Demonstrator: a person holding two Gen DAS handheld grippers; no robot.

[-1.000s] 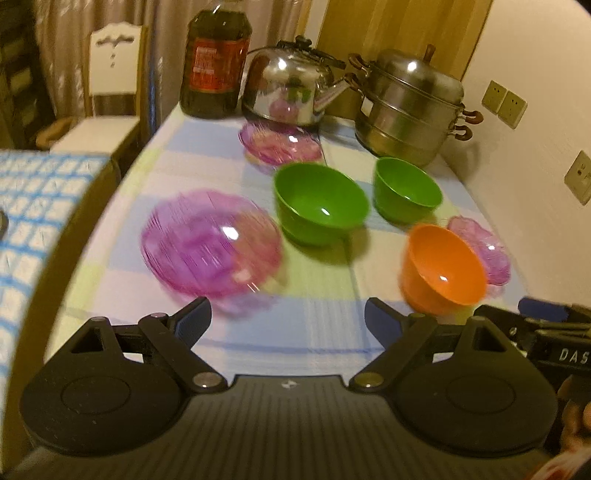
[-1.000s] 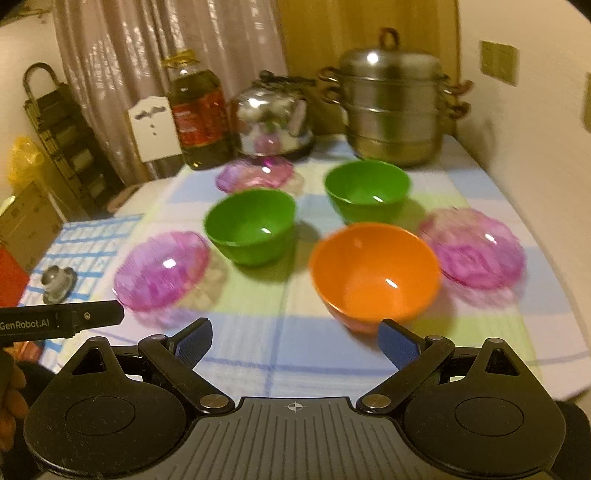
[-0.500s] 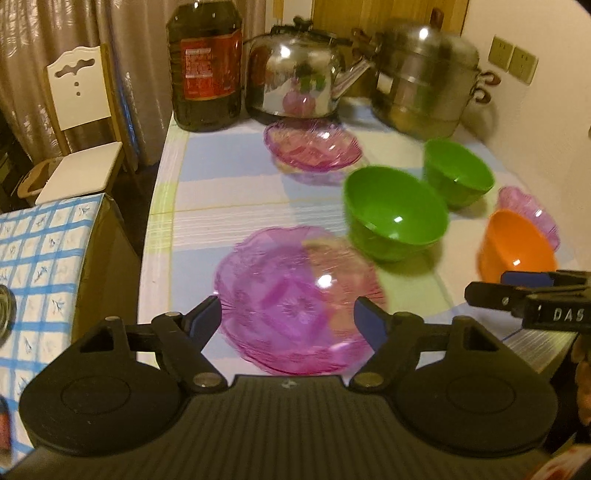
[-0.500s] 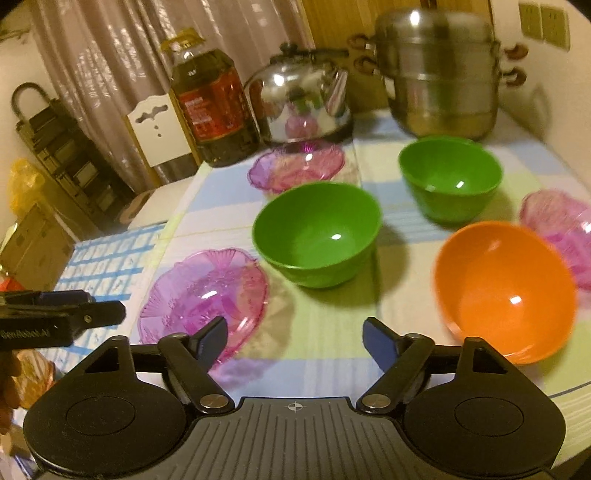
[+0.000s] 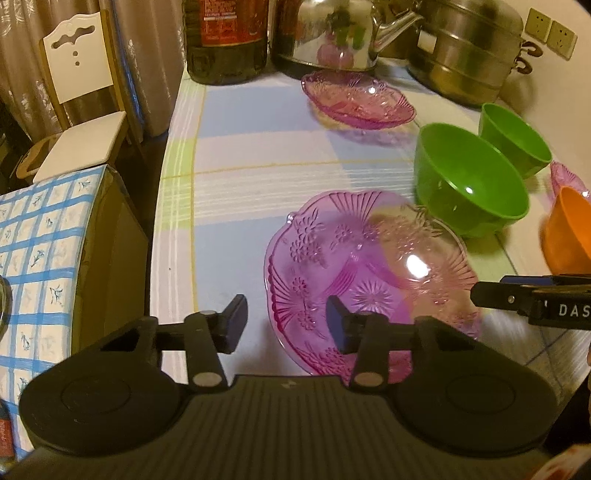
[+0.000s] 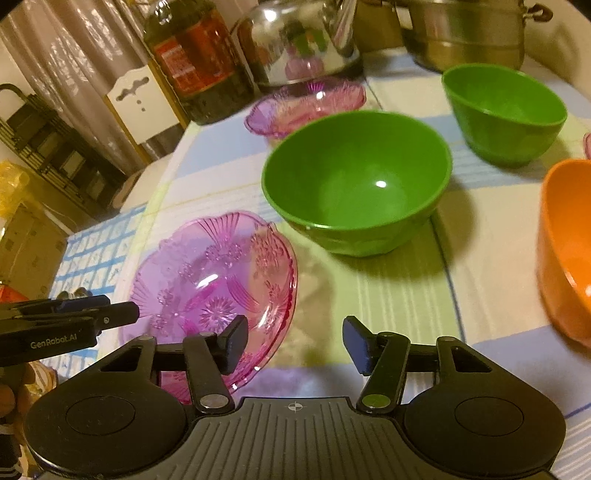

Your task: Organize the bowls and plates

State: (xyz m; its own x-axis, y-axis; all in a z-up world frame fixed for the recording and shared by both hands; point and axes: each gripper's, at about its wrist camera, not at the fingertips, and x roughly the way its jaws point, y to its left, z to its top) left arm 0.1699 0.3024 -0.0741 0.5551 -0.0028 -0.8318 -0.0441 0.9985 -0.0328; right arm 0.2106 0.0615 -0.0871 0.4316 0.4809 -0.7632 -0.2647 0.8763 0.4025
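Left gripper (image 5: 284, 323): black with blue pads, bottom centre of the left wrist view; jaws part-way apart and closing, the near left rim of the plate between them, pads not pressing it.
Right gripper (image 6: 293, 341): bottom centre of the right wrist view; jaws part-way apart and closing, the plate's right rim just beside the left pad, nothing gripped.
Pink pressed-glass plate with flower pattern (image 5: 369, 273): flat on the table, lower centre of the left wrist view.
Large green plastic bowl (image 6: 356, 181): upright, centre of the right wrist view, just beyond the plate.
Small green plastic bowl (image 6: 506, 110): upper right.
Orange plastic bowl (image 6: 567, 251): right edge.
Second pink glass dish (image 5: 356, 99): upper centre, before the steel kettle (image 5: 332, 33).
Checked cloth-covered table (image 5: 236, 184): carries all.
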